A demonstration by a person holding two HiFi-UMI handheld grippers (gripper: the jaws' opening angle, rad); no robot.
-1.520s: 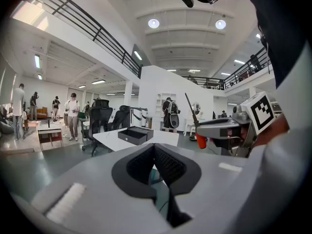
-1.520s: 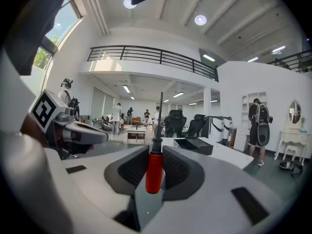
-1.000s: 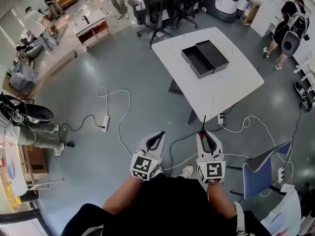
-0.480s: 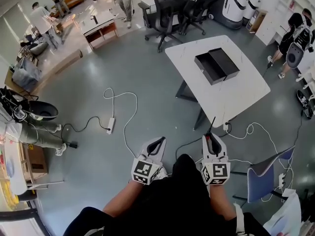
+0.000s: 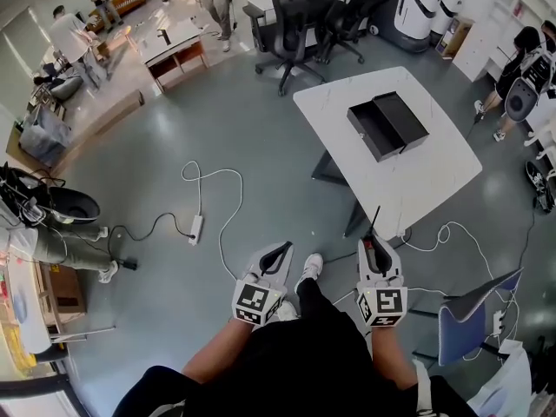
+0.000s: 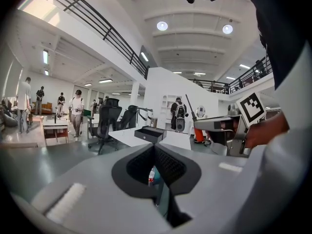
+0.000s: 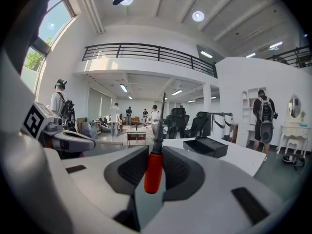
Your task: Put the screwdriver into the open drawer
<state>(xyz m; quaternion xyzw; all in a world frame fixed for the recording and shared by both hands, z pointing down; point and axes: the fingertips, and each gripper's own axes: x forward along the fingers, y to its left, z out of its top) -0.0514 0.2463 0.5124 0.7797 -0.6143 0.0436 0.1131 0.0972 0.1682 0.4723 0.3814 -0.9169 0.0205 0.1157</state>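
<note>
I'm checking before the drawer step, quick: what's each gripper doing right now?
Left gripper: closed, holding nothing.
Right gripper: closed on the screwdriver, gripping its red handle.

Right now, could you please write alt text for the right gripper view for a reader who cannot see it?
The right gripper is shut on a red-handled screwdriver, its dark shaft pointing up. Beyond it, an open black drawer sits on a white table.
</note>
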